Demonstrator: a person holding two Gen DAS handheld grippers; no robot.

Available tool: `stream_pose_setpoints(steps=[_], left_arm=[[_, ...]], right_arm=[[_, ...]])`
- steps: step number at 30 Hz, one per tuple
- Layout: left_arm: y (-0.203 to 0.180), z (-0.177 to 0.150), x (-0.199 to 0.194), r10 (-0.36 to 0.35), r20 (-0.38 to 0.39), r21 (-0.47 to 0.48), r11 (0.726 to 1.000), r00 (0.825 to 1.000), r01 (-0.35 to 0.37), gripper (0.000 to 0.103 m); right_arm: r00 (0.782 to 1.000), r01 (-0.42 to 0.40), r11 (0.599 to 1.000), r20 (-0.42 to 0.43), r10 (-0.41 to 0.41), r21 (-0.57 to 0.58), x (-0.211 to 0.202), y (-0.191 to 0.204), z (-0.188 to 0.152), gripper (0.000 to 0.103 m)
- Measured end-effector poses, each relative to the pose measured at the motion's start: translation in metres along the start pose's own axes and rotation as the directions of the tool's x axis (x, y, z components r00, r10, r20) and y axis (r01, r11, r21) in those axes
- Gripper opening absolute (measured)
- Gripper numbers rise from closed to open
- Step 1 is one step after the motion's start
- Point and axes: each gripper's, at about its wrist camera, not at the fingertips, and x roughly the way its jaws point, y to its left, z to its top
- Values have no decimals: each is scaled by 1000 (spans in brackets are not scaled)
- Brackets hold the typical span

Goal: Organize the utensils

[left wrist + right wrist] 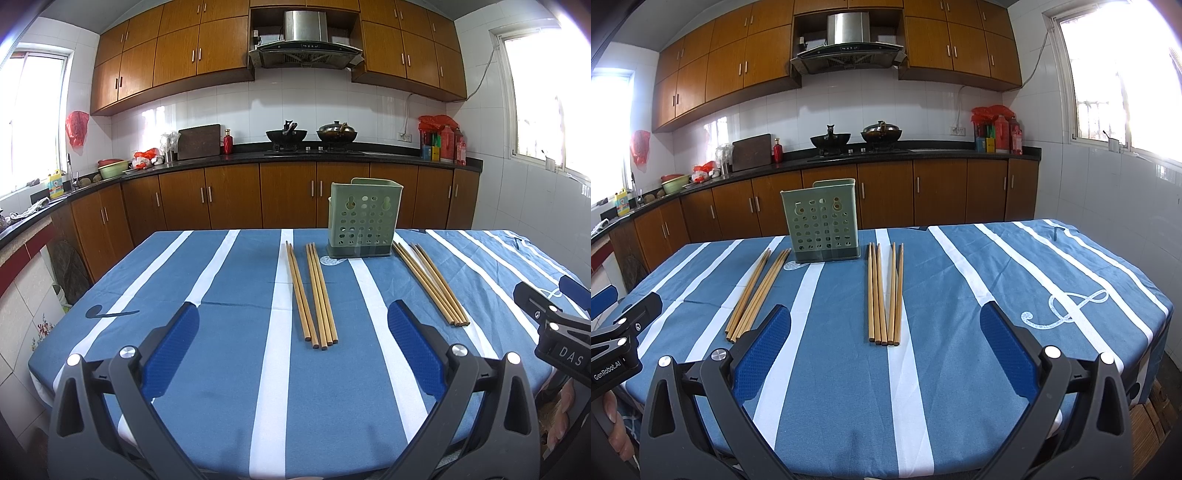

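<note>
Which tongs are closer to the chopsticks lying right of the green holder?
Right. The right tongs sit open directly in front of that right-hand bundle, nearly in line with it. The left tongs are open further left, facing the left-hand bundle.

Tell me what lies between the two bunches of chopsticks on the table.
Only bare striped cloth between the left bunch and the right bunch; the green holder stands behind the gap, toward the far edge. Both wrist views show this.

Matt woven cloth point(229, 362) covers the table, bearing smooth bare-wood chopsticks point(314, 295) and a perforated matt plastic holder point(364, 218), while the gripper pads point(761, 354) look dimpled blue rubber
</note>
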Motion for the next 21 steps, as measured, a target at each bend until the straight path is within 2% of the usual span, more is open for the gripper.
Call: stream_pose_setpoints(steps=[21], left_arm=[[0, 2, 1, 1, -2, 0, 1000, 1000, -1, 99]], right_arm=[[1000, 0, 1000, -1, 0, 0, 0, -1, 0, 101]])
